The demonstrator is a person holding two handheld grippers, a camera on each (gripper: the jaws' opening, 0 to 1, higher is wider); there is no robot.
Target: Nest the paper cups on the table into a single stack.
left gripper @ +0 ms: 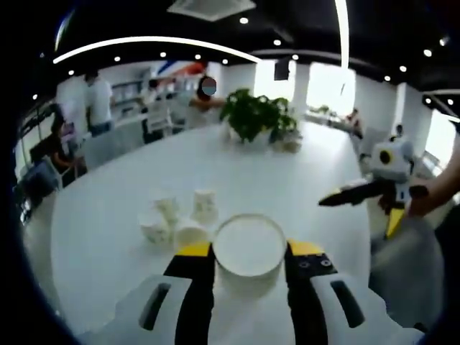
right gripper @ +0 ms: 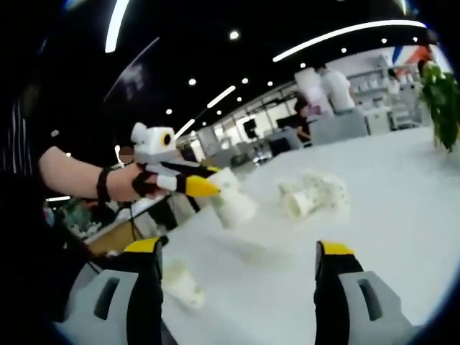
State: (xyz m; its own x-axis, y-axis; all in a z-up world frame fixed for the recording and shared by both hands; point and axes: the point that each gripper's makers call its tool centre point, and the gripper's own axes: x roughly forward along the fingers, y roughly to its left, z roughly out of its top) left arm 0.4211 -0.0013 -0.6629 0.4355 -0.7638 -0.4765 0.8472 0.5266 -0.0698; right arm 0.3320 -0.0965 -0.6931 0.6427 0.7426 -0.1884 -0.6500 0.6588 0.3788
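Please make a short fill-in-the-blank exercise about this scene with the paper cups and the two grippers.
1. The left gripper holds a paper ____ between its jaws.
2. The right gripper is ____ and holds nothing.
3. Several loose cups stand on the ____ table.
4. A green ____ stands at the table's far side.

Missing words: cup; open; white; plant

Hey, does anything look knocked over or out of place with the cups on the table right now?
Yes: one loose paper cup lies on its side, mouth sideways. The left tongs grip another cup.
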